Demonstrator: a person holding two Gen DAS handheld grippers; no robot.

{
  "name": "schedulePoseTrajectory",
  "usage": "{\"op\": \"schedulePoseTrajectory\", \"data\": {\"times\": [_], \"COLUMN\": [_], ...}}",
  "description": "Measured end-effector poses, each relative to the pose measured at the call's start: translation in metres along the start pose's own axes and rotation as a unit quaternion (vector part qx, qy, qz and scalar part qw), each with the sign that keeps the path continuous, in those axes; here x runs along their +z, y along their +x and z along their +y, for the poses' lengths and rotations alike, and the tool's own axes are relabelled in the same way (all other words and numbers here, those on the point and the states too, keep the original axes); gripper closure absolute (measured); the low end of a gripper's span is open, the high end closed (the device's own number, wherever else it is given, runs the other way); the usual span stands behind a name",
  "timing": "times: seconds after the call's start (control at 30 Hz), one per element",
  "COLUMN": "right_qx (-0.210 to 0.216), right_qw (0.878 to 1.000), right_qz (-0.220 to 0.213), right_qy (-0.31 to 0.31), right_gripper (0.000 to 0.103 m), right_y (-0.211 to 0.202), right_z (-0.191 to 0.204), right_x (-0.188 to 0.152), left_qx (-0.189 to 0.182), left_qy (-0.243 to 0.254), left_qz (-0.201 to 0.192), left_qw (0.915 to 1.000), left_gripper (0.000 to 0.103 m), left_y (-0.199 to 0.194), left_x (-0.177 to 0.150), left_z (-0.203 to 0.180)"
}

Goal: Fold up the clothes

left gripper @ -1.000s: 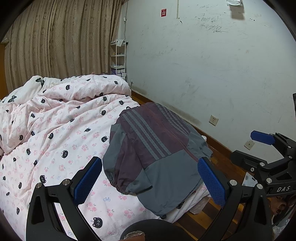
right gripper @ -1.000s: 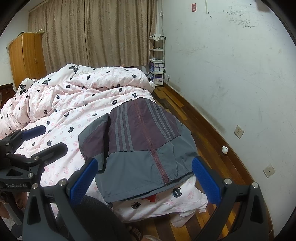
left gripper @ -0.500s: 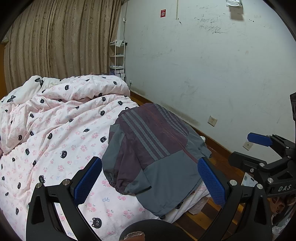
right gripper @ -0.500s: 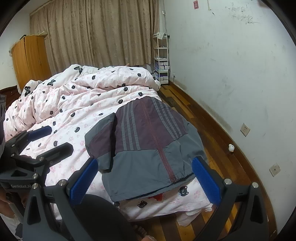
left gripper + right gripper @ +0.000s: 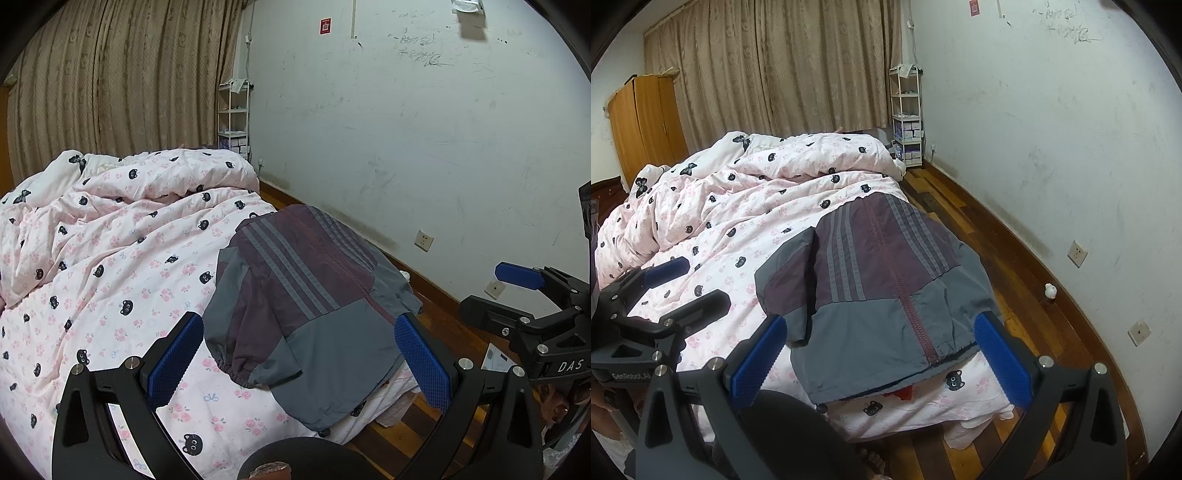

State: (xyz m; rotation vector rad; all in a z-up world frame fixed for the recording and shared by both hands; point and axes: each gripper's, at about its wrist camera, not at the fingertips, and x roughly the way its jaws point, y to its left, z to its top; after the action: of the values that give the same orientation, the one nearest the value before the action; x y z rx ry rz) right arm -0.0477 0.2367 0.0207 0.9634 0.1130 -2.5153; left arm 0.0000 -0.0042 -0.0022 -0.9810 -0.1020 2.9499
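Hovering both tools above the near corner of the bed, I hold nothing yet: my left gripper [image 5: 299, 354] has its blue ribbed pads spread wide, and my right gripper [image 5: 877, 354] is just as wide, both empty. The maroon and grey zip-front windbreaker jacket with pale stripes [image 5: 875, 280] lies front-up on the pink quilt printed with black cat faces [image 5: 110, 266], at the corner nearest the scuffed white wall [image 5: 424, 147], its hem hanging slightly over the bed edge towards me. One sleeve [image 5: 236, 314] is already laid along the body on my left side, its elastic cuff near the hem (the other sleeve I cannot make out). I judge this to be the pause between folds: the sleeves seem partly dealt with, and the body fold is not yet made. The next move calls for lowering both grippers to the hem corners, pinching the thin slippery fabric through both layers, and carrying the hem up towards the collar.

Against the frames from a second ago, the jacket sits lower and farther off in both views, so I have drawn both grippers up and back; the jacket itself has not shifted.
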Motion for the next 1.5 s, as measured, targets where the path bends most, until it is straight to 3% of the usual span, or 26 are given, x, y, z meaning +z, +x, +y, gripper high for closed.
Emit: {"op": "schedulePoseTrajectory", "data": {"times": [0.7, 1.07, 1.5], "right_qx": [0.001, 0.002, 0.001], "right_qw": [1.0, 1.0, 1.0], "right_qz": [-0.003, -0.001, -0.008], "right_qy": [-0.008, -0.009, 0.016], "right_gripper": [0.0, 0.0, 0.0], "right_y": [0.0, 0.003, 0.025], "right_z": [0.0, 0.002, -0.015], "right_x": [0.001, -0.001, -0.01], "left_qx": [-0.014, 0.013, 0.027], "left_qy": [-0.016, 0.014, -0.042], "left_qz": [0.006, -0.01, -0.007], "left_qw": [0.9998, 0.9998, 0.9987], "left_gripper": [0.001, 0.001, 0.001], "left_y": [0.002, -0.001, 0.028], "left_x": [0.0, 0.0, -0.013], "left_z": [0.002, -0.003, 0.041]}}
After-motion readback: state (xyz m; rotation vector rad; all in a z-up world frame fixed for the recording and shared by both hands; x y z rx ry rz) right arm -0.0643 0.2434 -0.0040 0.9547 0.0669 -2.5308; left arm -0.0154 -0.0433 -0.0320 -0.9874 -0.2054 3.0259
